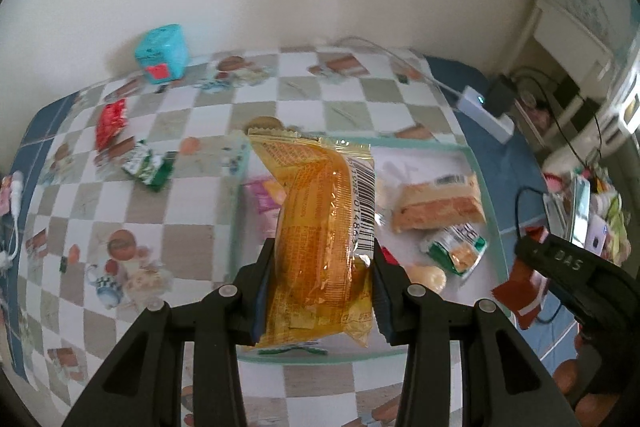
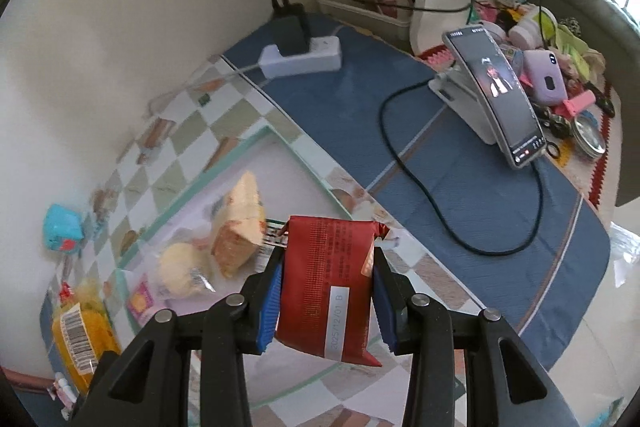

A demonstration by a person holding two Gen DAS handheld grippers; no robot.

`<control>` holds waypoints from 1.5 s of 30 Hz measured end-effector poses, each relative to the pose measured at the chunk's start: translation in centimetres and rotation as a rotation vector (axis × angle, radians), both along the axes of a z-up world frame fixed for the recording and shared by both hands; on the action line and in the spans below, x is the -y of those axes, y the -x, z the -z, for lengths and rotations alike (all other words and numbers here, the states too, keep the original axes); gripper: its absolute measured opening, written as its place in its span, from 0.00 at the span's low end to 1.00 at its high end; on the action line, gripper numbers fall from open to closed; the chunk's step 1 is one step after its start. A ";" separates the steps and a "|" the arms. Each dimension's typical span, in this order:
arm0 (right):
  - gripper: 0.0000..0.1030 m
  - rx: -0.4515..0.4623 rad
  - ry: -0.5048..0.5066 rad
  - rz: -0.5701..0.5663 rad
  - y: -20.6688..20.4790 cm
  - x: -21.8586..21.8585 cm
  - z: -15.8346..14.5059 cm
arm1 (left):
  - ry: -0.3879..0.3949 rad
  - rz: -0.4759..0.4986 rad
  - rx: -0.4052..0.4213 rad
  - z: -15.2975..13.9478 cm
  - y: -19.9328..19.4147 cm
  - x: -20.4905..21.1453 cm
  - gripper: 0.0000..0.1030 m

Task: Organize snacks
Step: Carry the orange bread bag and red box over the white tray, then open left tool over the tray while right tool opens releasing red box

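My left gripper (image 1: 320, 255) is shut on a long orange-yellow snack packet (image 1: 320, 227) and holds it above the left edge of a white tray with a green rim (image 1: 486, 195). The tray holds a sandwich-cracker pack (image 1: 438, 207), a green packet (image 1: 456, 251), a pink packet (image 1: 262, 195) and round pale snacks (image 1: 426, 277). My right gripper (image 2: 326, 263) is shut on a dark red packet (image 2: 328, 287) above the tray's near corner (image 2: 336, 203). The orange packet also shows in the right wrist view (image 2: 80, 339). A red packet (image 1: 111, 123) and a green packet (image 1: 150, 167) lie on the checked tablecloth left of the tray.
A teal cube box (image 1: 160, 53) stands by the wall. A white power strip with a black charger (image 2: 300, 57) and cables lie on the blue cloth. A phone on a stand (image 2: 496, 95) and assorted clutter (image 2: 560, 67) sit to the right.
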State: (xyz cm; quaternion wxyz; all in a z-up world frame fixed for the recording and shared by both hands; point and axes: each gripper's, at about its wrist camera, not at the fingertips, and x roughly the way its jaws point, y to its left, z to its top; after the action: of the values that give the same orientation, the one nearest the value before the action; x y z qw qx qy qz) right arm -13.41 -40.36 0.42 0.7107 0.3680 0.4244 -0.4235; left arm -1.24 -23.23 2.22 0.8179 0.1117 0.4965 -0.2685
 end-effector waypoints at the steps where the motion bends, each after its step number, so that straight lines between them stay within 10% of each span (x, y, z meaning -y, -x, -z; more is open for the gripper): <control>1: 0.42 -0.011 -0.006 -0.001 -0.1 0.0 0.3 | -0.006 0.009 0.001 0.2 0.1 0.3 0.42; 27: 0.42 -0.107 -0.046 -0.005 -0.8 0.3 2.8 | -0.063 0.081 -0.077 3.6 0.3 3.4 0.44; 39: 0.57 -0.117 -0.061 -0.027 -1.4 -0.1 3.4 | -0.067 -0.027 -0.097 3.2 -1.6 1.0 0.77; 45: 0.68 -0.121 -0.051 -0.039 -1.7 -0.4 3.2 | -0.078 -0.137 -0.132 3.6 -3.2 -1.2 0.78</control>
State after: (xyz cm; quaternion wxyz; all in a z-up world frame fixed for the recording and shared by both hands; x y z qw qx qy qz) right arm -11.75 -39.91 -2.79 0.6821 0.3514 0.4843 -0.4203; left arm 1.96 -22.05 -1.40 0.7949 0.0914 0.5658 -0.1993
